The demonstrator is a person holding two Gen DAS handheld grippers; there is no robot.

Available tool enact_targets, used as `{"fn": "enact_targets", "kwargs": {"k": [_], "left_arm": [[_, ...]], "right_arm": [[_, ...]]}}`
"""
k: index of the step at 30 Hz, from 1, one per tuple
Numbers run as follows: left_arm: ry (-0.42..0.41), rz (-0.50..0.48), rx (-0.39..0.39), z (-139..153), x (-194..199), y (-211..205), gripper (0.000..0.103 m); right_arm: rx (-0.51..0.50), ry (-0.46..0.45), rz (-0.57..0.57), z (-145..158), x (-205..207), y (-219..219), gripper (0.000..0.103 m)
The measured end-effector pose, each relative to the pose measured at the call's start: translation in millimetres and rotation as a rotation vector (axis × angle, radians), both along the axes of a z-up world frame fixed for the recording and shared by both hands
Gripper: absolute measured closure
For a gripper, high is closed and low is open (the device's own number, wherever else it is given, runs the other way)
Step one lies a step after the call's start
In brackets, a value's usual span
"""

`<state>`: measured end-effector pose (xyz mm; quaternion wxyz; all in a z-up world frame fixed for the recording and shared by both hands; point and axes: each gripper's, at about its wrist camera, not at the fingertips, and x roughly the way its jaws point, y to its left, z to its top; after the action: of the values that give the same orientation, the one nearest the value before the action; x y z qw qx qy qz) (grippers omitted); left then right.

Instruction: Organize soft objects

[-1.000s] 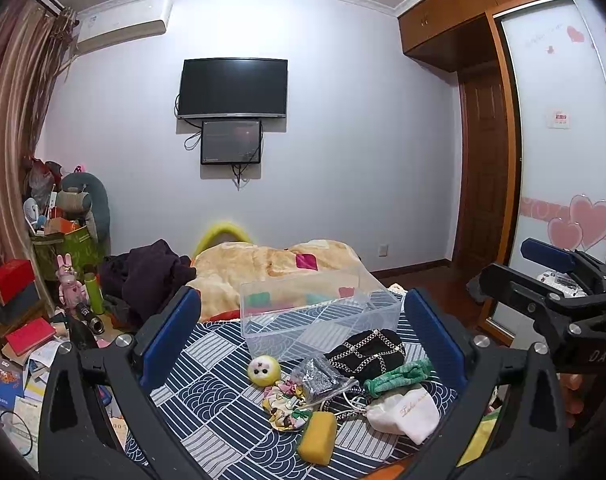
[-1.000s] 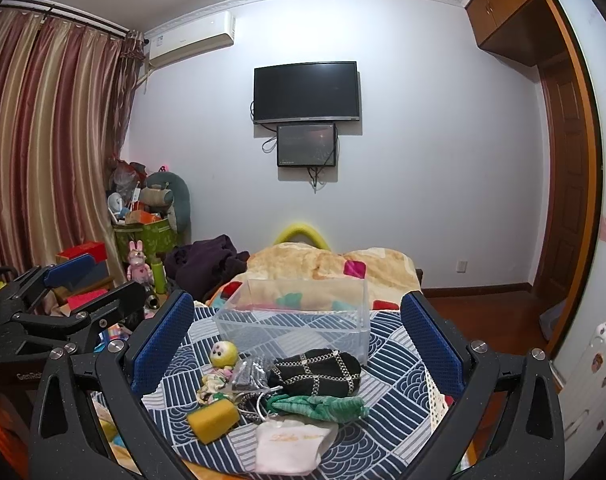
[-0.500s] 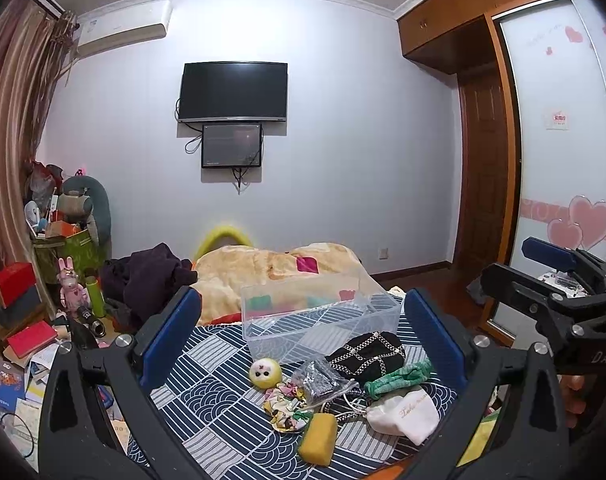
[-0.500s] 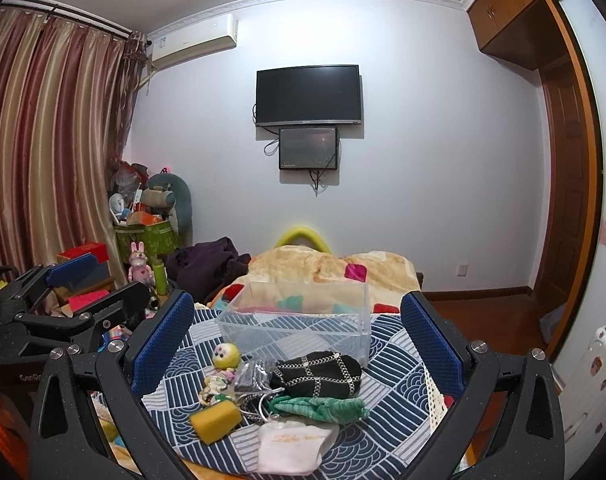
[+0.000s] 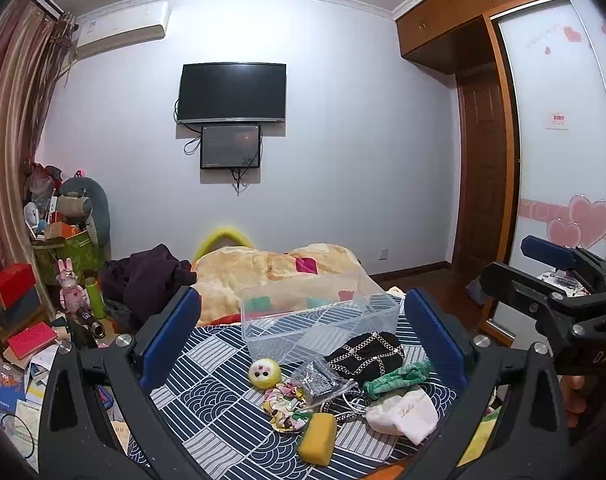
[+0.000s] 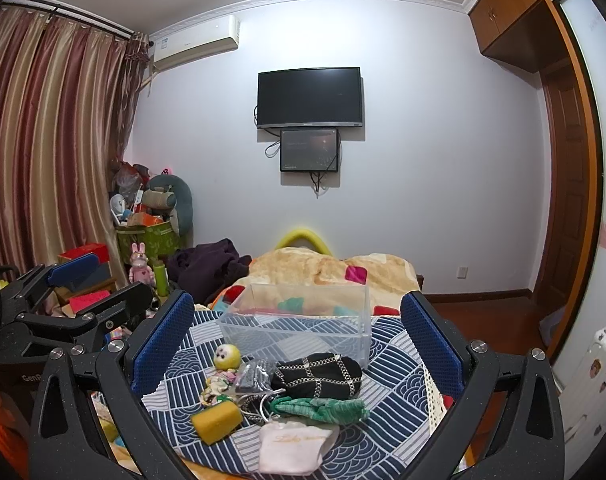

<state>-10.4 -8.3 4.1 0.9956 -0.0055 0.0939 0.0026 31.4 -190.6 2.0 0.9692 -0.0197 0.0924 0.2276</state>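
A clear plastic bin (image 5: 319, 320) (image 6: 299, 320) stands empty on a blue patterned cloth (image 5: 207, 404) (image 6: 387, 364). In front of it lie a yellow sponge (image 5: 318, 433) (image 6: 217, 419), a yellow round toy (image 5: 264, 373) (image 6: 227, 356), a floral scrunchie (image 5: 285, 404), a black chained pouch (image 5: 367, 354) (image 6: 317, 374), a green cloth (image 5: 397, 376) (image 6: 323, 408) and a white drawstring bag (image 5: 403, 414) (image 6: 293, 446). My left gripper (image 5: 301, 338) is open above the pile. My right gripper (image 6: 297, 338) is open too, holding nothing.
A small clear bag of dark bits (image 5: 317, 378) lies among the pile. A blanket-covered bed (image 5: 275, 272) sits behind the bin. Clutter and boxes (image 5: 19, 308) crowd the left floor. A wardrobe with sliding doors (image 5: 559, 160) stands at the right.
Both views have shifted slightly, with the room sitting a little lower in the frame. The objects on the cloth have not moved, and both grippers stay open.
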Motion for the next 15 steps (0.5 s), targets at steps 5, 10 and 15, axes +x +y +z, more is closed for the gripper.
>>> {"fn": "enact_targets", "kwargs": {"k": [5,10,15], "left_arm": [[0.001,-0.002,-0.003,-0.1,-0.2,0.1,0.0],[0.0,-0.002,-0.002,0.0,-0.1,0.1,0.0],[0.0,-0.004,-0.004,0.0,0.0,0.7,0.0]], "right_arm": [[0.001,-0.003,0.0,0.1,-0.5,0.1,0.0],[0.002,-0.004,-0.001,-0.3,-0.7,0.0,0.0],[0.003,-0.004,-0.001,-0.2,-1.3,0.9,0.0]]}}
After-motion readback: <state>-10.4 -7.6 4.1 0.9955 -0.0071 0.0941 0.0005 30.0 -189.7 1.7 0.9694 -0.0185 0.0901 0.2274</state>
